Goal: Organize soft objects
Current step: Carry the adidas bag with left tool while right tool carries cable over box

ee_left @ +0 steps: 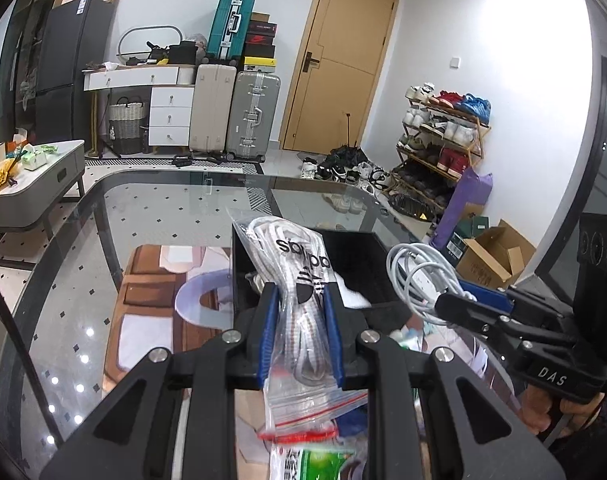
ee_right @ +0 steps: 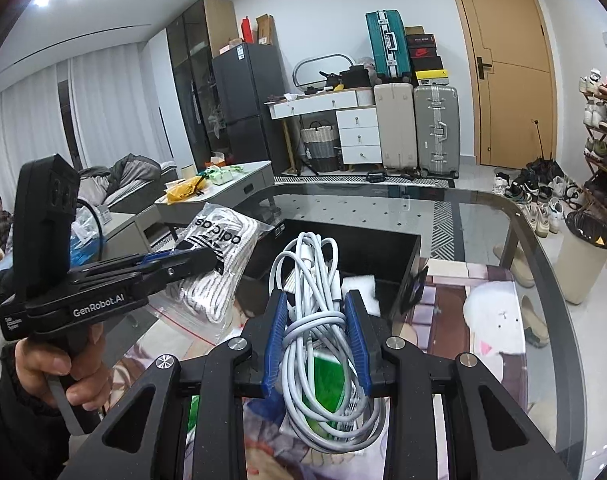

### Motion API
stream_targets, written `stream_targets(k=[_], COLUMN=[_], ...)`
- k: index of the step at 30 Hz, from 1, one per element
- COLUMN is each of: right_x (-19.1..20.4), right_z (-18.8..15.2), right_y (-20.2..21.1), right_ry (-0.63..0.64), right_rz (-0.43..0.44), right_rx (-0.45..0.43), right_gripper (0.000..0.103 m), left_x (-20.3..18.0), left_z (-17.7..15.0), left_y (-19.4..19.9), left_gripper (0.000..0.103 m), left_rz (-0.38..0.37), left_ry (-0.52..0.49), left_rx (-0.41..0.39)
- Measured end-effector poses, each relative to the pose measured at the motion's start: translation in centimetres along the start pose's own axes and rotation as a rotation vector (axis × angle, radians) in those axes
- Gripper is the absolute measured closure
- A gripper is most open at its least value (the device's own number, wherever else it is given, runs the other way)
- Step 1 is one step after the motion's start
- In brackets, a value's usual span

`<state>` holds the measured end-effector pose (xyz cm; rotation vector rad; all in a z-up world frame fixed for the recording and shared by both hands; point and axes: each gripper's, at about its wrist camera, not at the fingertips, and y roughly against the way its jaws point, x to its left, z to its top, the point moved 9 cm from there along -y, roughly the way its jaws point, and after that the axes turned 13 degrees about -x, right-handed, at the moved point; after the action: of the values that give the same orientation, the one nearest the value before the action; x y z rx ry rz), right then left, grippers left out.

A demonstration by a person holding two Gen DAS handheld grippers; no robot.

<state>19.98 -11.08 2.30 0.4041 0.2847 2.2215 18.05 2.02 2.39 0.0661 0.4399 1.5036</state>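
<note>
My left gripper (ee_left: 299, 300) is shut on a clear zip bag of white laces (ee_left: 299, 280) printed "adidas", held above the near edge of a black open box (ee_left: 355, 248) on the glass table (ee_left: 143, 220). My right gripper (ee_right: 315, 312) is shut on a coiled white cable (ee_right: 315, 280), held above the same black box (ee_right: 383, 248). The bag of laces (ee_right: 219, 240) and the left gripper (ee_right: 207, 258) show at the left of the right wrist view. The cable (ee_left: 415, 276) and right gripper (ee_left: 455, 300) show at the right of the left wrist view. A white pad (ee_right: 359, 284) lies inside the box.
A green packet (ee_right: 323, 376) lies on the table under the right gripper. Beyond the table stand a grey coffee table (ee_left: 35, 184), suitcases (ee_left: 251, 116), a shoe rack (ee_left: 443, 136), a cardboard box (ee_left: 491, 256) and a bin (ee_right: 583, 264).
</note>
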Motion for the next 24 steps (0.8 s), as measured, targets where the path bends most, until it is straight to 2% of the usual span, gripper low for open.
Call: stream_targets(k=[12,24], right_x=[-2.3,-2.9], right_z=[2.6,2.8], right_y=[-5.0,-9.9], right_ry=[0.007,0.039], right_rz=[-0.027,-0.012], right_rx=[0.019,0.07], right_gripper=[0.073,0.073], left_x=[1.1,2.6], left_z=[1.2,0.6], left_y=[-4.5,-7.6], left_gripper=[0.082,0.082], left_rz=[0.083,0.165], left_ry=[0.084,0.15], left_rx=[-0.025,-0.037])
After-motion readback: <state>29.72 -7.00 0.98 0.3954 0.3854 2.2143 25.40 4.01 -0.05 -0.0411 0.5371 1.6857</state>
